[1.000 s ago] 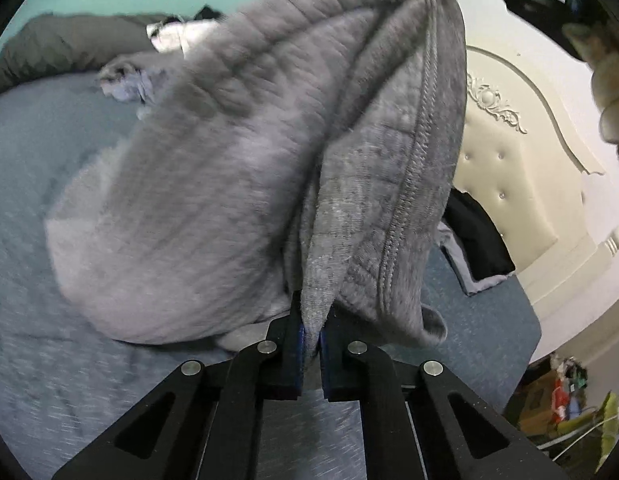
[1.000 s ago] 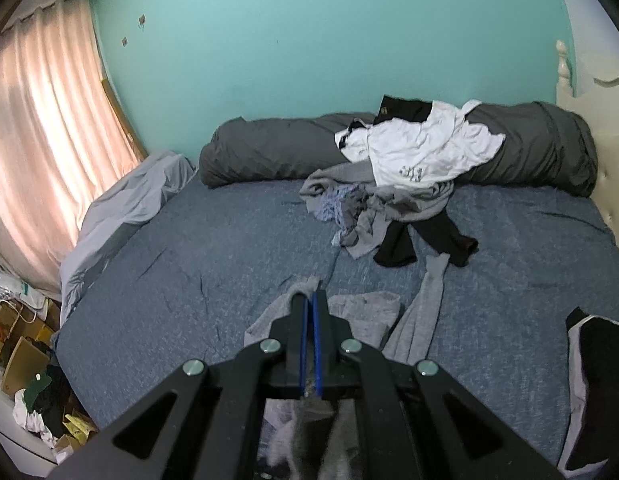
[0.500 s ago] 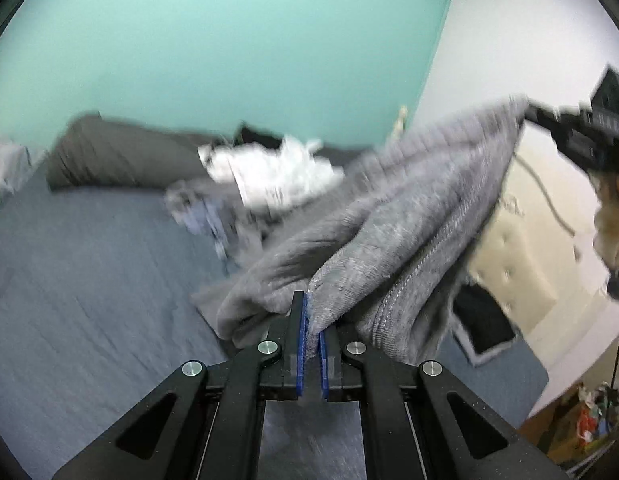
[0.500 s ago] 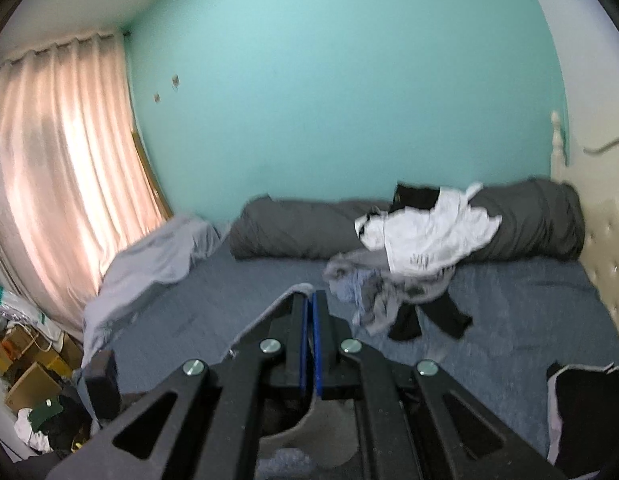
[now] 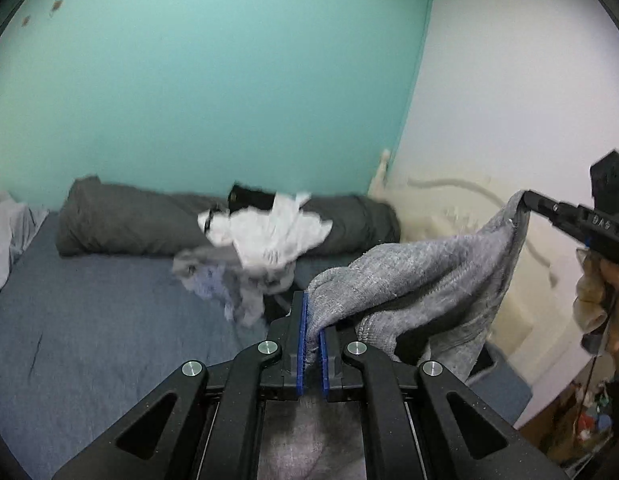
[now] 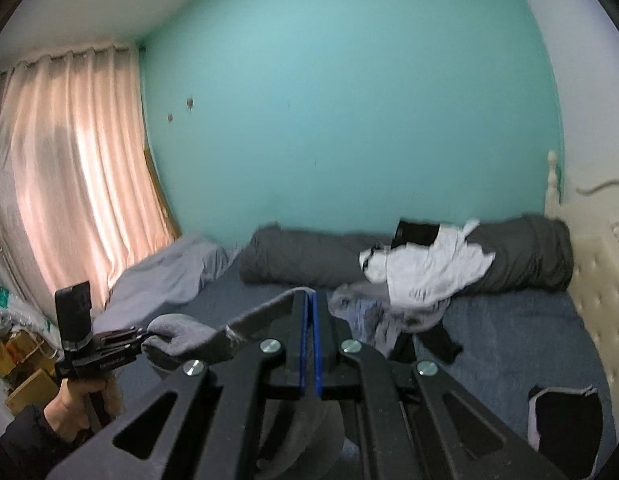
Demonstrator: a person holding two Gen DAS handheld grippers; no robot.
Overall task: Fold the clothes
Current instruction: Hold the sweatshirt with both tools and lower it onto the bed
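Note:
A grey knit garment (image 5: 421,276) hangs in the air over the bed, stretched between both grippers. In the left wrist view my left gripper (image 5: 312,304) is shut on one edge of it. My right gripper (image 5: 525,202) pinches the far corner at the upper right, with a hand (image 5: 597,296) behind it. In the right wrist view my right gripper (image 6: 309,298) is shut on the garment (image 6: 189,332). From there the cloth runs down-left to my left gripper (image 6: 143,338), which a hand (image 6: 73,404) holds. The lower part of the garment is hidden under the fingers.
A blue bed sheet (image 5: 89,320) lies below. A pile of loose clothes (image 5: 265,240) rests against a rolled dark grey duvet (image 5: 129,224) at the far side. A cream headboard (image 6: 597,292) stands on the right, near a black folded garment (image 6: 565,420). Curtains (image 6: 69,184) and boxes (image 6: 25,392) are on the left.
Both grippers have risen and tilted up toward the wall. The grey garment has come up off the bed and is now stretched out between them.

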